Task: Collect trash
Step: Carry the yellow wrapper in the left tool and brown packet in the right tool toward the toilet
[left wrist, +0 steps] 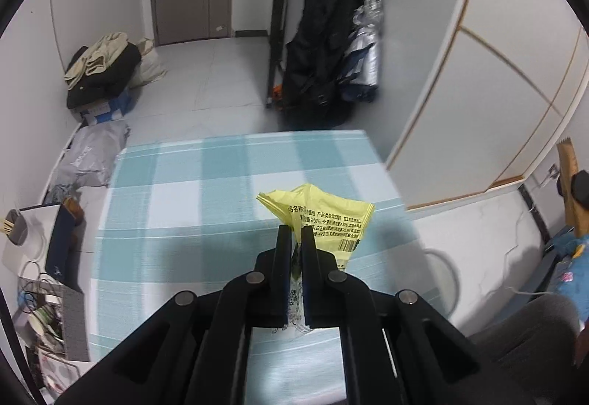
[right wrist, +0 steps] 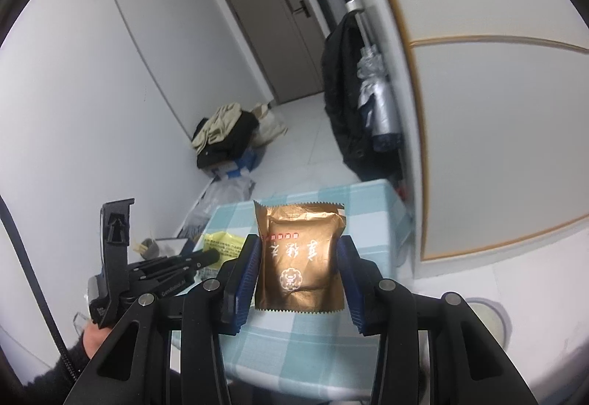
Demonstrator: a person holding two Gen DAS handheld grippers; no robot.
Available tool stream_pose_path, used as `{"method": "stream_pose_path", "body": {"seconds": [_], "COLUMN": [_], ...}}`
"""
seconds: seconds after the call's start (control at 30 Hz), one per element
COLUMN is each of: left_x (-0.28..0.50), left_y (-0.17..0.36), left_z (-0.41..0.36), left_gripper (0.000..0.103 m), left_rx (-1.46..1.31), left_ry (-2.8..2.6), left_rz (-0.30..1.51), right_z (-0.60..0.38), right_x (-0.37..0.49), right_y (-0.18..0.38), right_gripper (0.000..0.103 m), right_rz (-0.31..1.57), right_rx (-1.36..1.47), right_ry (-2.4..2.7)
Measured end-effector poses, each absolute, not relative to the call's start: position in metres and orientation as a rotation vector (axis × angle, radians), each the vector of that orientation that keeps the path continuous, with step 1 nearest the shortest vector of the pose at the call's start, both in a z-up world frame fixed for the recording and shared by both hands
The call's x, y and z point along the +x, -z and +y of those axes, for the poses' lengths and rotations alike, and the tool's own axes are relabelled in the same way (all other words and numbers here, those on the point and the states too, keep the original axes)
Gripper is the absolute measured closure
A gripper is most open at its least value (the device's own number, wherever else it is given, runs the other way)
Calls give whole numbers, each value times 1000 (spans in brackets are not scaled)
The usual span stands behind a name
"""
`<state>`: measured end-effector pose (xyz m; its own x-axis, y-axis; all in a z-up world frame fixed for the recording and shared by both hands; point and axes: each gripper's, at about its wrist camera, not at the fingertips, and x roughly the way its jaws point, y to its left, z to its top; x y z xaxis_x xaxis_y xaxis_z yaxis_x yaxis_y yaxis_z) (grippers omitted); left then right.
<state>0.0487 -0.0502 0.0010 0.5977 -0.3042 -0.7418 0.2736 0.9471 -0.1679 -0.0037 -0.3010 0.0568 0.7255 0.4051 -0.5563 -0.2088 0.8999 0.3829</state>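
Left gripper (left wrist: 296, 234) is clamped tight on a yellow wrapper (left wrist: 324, 217), its clear tail hidden between the fingers. Right gripper (right wrist: 300, 250) is partly open, pinching a bronze packet (right wrist: 300, 258) by its sides. Both hang over the checked table (left wrist: 184, 191); print's too blurry to read.

One yellow wrapper (left wrist: 324, 217), one bronze packet (right wrist: 300, 258), two claws.

Dim, cool indoor light — soft shadows on tablecloth (left wrist: 176, 184); heavy fisheye bending, dark vignetted corners, perhaps slight motion blur.
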Motion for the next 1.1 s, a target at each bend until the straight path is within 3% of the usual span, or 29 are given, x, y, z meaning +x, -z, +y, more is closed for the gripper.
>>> {"method": "stream_pose_path", "body": {"seconds": [0.5, 0.83, 1.1], "left_x": [34, 41, 54], "left_y": [-37, -14, 30], "left_z": [-174, -251, -308], "left_gripper": [101, 102, 102], "left_rx": [20, 89, 187], "left_ry": [574, 711, 788], "left_rz": [820, 895, 1018], "right_z": [-418, -493, -535], "right_x": [-59, -58, -38], "right_y": [-64, -7, 64], "right_gripper": [62, 62, 62], "right_rz": [608, 679, 837], "right_rx": [374, 491, 544], "right_ry": [-159, -18, 48]}}
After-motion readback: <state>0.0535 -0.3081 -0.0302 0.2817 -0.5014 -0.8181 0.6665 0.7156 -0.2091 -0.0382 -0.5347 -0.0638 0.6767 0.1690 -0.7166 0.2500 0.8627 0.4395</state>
